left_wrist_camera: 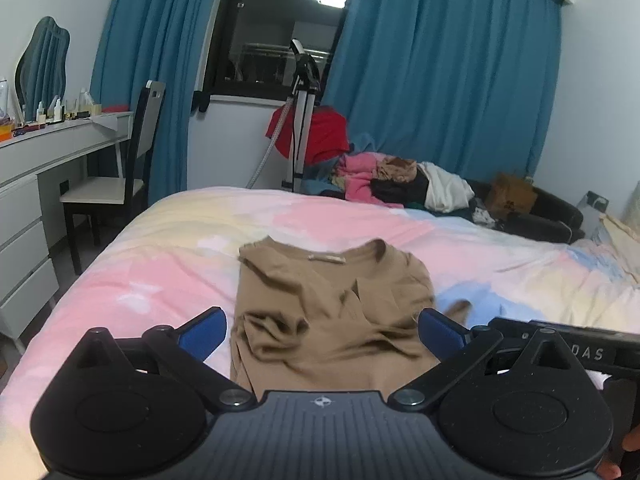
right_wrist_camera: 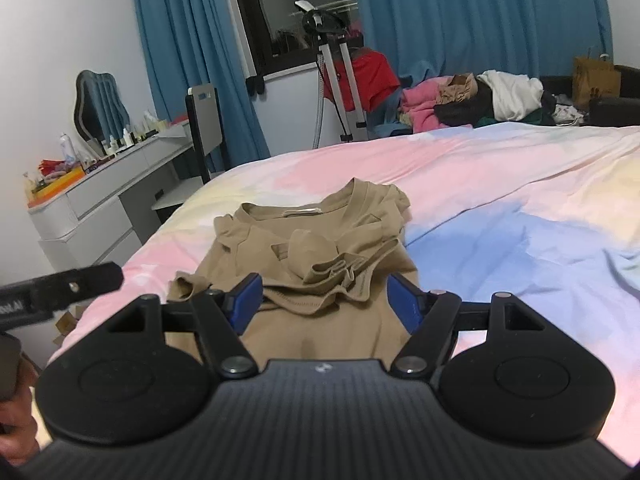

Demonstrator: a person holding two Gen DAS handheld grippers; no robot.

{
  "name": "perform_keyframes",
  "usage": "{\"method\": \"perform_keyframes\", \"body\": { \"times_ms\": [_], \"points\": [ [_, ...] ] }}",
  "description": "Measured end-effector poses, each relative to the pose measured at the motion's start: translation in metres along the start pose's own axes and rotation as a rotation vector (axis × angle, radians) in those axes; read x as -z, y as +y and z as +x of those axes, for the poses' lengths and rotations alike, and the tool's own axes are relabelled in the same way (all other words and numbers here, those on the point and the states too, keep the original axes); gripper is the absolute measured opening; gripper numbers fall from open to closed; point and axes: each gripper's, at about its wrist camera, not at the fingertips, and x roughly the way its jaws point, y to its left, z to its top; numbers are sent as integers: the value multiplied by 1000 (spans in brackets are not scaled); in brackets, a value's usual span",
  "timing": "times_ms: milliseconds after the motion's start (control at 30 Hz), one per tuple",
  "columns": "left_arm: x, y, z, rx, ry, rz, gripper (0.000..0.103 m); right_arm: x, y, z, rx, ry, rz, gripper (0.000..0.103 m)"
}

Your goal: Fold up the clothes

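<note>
A tan t-shirt lies on the pastel bedspread, collar away from me, with both sleeves folded in over its body. It also shows in the right wrist view, rumpled at the middle. My left gripper is open and empty, its blue pads either side of the shirt's near part, above it. My right gripper is open and empty, over the shirt's lower middle. Part of the right gripper shows at the right of the left wrist view.
A pile of mixed clothes lies at the bed's far side. A tripod, a red cloth, blue curtains and a dark window stand behind. A white dresser and a chair stand left of the bed.
</note>
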Motion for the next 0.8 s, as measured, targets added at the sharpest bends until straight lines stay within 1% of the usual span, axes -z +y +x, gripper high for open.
{"method": "perform_keyframes", "body": {
  "times_ms": [133,200,333,400,467,567,600,667,733,800],
  "points": [
    [7,-11,-16,-1,7,31,103,3,2,-20,22,-23,-12,71],
    [11,-10,-15,1,54,-10,103,3,3,-24,26,-29,-14,71],
    [28,8,-3,44,217,-199,103,6,0,-22,36,-15,10,71],
    [39,19,7,67,321,-301,103,7,-6,-20,31,13,79,71],
    [52,33,18,100,411,-422,103,9,-15,-19,-14,55,186,71],
    [71,53,34,154,510,-615,103,14,-22,-17,-86,133,331,71],
    [79,60,39,171,538,-678,102,18,-23,-16,-110,166,369,73],
    [91,69,48,182,564,-762,101,26,-22,-10,-179,234,435,74],
    [94,73,51,184,552,-792,101,36,-19,-3,-232,301,492,73],
    [95,77,53,190,526,-824,101,46,-15,5,-254,357,539,94]
  ]
}}
